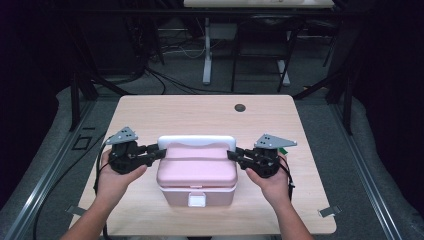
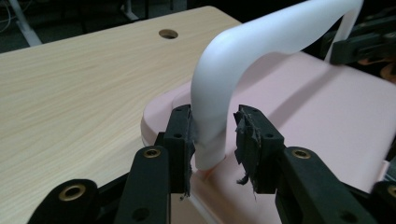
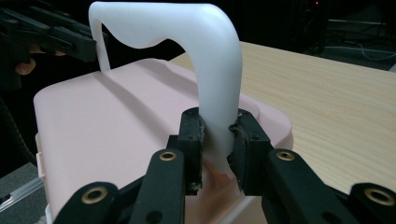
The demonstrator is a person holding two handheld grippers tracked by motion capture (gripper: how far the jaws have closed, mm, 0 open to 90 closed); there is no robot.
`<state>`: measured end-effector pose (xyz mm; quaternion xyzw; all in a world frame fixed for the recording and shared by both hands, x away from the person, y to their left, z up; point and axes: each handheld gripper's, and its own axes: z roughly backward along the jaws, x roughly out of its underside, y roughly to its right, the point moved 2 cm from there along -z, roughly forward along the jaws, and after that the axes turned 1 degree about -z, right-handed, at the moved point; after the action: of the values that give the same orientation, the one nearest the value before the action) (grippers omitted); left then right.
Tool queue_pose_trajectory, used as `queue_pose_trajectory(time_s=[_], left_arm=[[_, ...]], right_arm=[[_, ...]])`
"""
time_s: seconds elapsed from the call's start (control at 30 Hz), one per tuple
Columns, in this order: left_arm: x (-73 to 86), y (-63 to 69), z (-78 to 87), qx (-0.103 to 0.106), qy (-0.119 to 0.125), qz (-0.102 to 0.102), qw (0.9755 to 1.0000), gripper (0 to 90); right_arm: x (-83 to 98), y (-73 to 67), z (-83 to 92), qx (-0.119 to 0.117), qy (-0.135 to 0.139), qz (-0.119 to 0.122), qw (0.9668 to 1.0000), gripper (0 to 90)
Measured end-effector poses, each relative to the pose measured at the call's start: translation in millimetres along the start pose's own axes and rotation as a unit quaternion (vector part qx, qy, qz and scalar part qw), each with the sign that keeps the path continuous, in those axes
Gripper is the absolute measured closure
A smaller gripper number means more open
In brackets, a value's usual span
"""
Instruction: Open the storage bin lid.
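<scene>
A pink lidded box with a white latch sits at the middle of the wooden table. Its white handle stands upright over the lid. My left gripper is at the handle's left end. In the left gripper view, the handle's leg stands between the jaws of the left gripper; one pad touches it and a gap shows at the other. My right gripper is at the right end. In the right gripper view, both pads of the right gripper press on the handle.
A round cable hole lies in the table's far side. Bare tabletop stretches behind and beside the box. Beyond the far edge stand a desk's white legs and cables on the floor. A small green thing lies by my right hand.
</scene>
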<state>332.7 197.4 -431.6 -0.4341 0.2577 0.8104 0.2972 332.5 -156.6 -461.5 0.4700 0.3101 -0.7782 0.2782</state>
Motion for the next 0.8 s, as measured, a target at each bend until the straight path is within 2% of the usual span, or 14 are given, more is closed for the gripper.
queue_pose_trajectory(time_s=[0.27,0.47,0.53,0.57,0.6,0.77,0.8], left_arm=[[2.4,6.0,26.0,0.01,0.005,-0.01,0.9999,67.6],[11.6,11.4,30.8,0.015,0.001,-0.016,0.9998,67.2],[16.0,12.7,31.1,0.018,-0.001,-0.015,0.9997,71.9],[17.8,12.6,31.4,0.018,-0.003,-0.016,0.9997,73.2],[19.4,12.5,31.5,0.016,-0.003,-0.017,0.9997,76.1],[26.3,10.7,32.3,0.013,-0.006,-0.016,0.9998,84.3],[28.0,10.3,32.0,0.014,-0.008,-0.015,0.9998,85.7]], right_arm=[[-6.3,2.2,0.1,0.001,-0.003,-0.015,0.9999,75.1],[-10.2,4.0,-0.7,-0.003,0.001,-0.026,0.9996,75.1],[-11.7,4.4,-0.6,-0.003,-0.001,-0.027,0.9996,75.1],[-12.6,4.4,-0.1,0.004,-0.006,-0.026,0.9996,75.1],[-13.3,4.3,-0.6,-0.003,-0.002,-0.03,0.9995,75.1],[-16.5,4.8,-0.5,-0.001,-0.002,-0.03,0.9995,75.1],[-16.9,4.6,-0.1,0.006,-0.006,-0.03,0.9995,75.0]])
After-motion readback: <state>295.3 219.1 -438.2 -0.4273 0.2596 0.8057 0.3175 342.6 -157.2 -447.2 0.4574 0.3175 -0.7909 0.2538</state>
